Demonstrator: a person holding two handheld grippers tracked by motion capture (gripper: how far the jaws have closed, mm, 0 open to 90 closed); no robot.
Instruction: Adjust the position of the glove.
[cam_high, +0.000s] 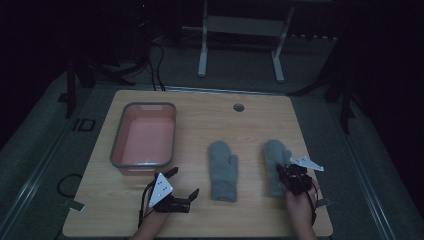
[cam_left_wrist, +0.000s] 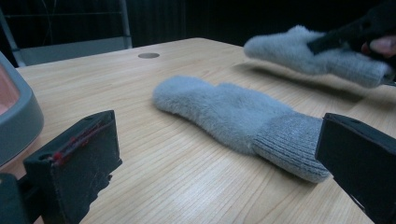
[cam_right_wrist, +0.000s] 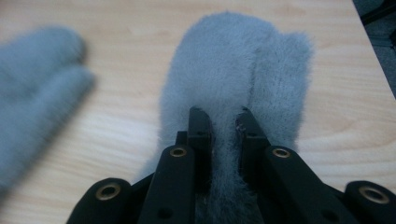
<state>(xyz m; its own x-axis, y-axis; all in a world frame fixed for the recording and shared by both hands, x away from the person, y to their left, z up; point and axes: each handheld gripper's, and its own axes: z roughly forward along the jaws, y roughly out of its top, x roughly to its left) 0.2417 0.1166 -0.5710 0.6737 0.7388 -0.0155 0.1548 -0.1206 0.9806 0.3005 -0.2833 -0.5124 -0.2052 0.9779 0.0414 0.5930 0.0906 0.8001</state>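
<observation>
Right mitten (cam_right_wrist: 233, 70) pinched by right gripper (cam_right_wrist: 219, 116) near cuff, lifted at table's (cam_high: 200, 125) right side; left gripper (cam_high: 182, 182) held wide, empty; thin fold of fleece gripped, so slip risked; limp mitten may be dragged against left mitten (cam_high: 222, 170).

Right claw (cam_high: 289, 176) grips right mitten (cam_high: 275, 161); left claw (cam_high: 184, 182) gapes beside pink tub (cam_high: 119, 145).

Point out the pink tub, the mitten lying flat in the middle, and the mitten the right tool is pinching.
Pink tub (cam_high: 172, 131), high view, grey right rim.
Middle mitten (cam_left_wrist: 219, 109), left gripper view, fuzzy palm.
Pinched mitten (cam_right_wrist: 224, 65), right gripper view, fuzzy top.
</observation>
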